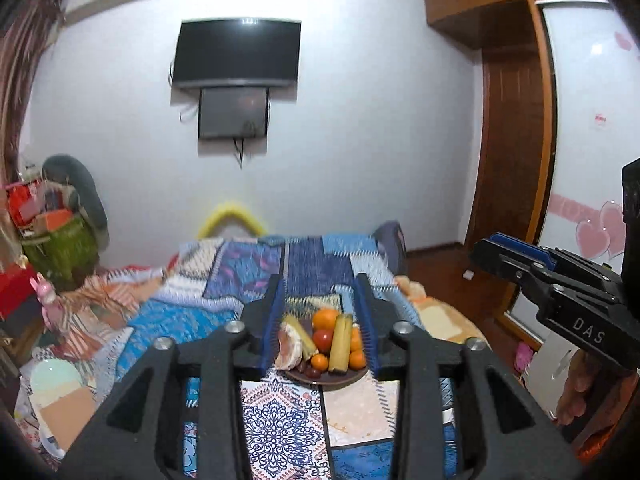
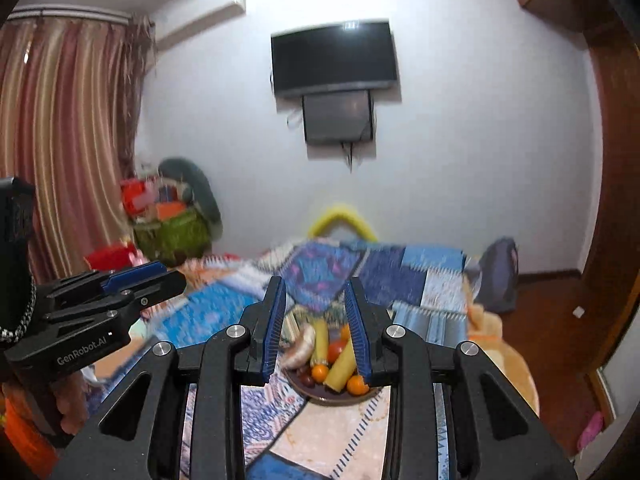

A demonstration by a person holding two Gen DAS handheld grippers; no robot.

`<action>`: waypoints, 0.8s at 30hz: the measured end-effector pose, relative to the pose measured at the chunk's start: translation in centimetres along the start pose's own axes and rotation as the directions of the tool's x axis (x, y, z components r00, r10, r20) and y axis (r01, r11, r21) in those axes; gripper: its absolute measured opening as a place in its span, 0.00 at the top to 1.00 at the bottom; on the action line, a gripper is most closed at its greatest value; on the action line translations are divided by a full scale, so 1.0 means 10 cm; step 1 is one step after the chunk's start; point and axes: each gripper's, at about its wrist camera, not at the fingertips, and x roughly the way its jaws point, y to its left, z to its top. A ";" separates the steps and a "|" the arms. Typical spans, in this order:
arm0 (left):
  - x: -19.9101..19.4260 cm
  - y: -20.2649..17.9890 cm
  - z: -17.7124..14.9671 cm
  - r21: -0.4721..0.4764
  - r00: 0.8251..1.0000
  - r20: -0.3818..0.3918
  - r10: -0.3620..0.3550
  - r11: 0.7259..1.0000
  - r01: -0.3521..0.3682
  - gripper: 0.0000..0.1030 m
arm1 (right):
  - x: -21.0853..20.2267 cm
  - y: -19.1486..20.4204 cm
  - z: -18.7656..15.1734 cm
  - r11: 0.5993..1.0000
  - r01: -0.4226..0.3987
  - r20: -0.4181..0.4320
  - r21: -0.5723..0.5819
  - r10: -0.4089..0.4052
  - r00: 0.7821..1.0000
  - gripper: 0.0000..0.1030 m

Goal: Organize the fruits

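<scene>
The fruits are heaped together on a dark plate (image 1: 348,380) that rests on the patchwork quilt (image 1: 256,272) of the bed, near its foot: a large orange (image 1: 326,318) at the back, a tomato (image 1: 323,339) below it, an upright banana (image 1: 340,342), smaller oranges (image 1: 319,361) and some dark round fruits at the front rim, and a pale peeled-looking piece (image 1: 291,346) on the left. Piled so, they keep one another from rolling on the soft bedding. The scene fits either a heap waiting to be sorted or one already gathered. The left gripper (image 1: 320,332) hangs above the plate with its jaws apart and nothing between them, framing the pile. The right gripper (image 2: 316,336) does the same, also spread and empty, probably held back so both cameras keep the fruit in view.
</scene>
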 end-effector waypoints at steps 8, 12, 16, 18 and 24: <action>-0.44 -0.11 -0.01 0.007 0.995 0.092 0.036 0.999 -0.036 0.31 | -0.39 0.14 -0.01 0.999 0.033 0.096 0.003 -0.033 0.995 0.35; -0.56 -0.13 -0.01 0.013 0.991 0.121 0.049 0.999 -0.051 0.14 | -0.44 0.16 -0.05 0.996 0.087 0.134 0.013 -0.088 0.987 0.15; -0.62 -0.15 -0.02 0.018 0.990 0.133 0.052 0.998 -0.055 0.05 | -0.49 0.18 -0.06 0.992 0.128 0.149 0.015 -0.129 0.980 0.01; -0.65 -0.18 -0.03 0.018 0.988 0.140 0.058 0.998 -0.061 0.02 | -0.52 0.19 -0.06 0.989 0.147 0.159 0.013 -0.147 0.976 0.00; -0.69 -0.22 -0.05 0.022 0.988 0.145 0.059 0.998 -0.063 0.00 | -0.62 0.17 -0.14 0.989 0.150 0.152 0.002 -0.149 0.977 0.00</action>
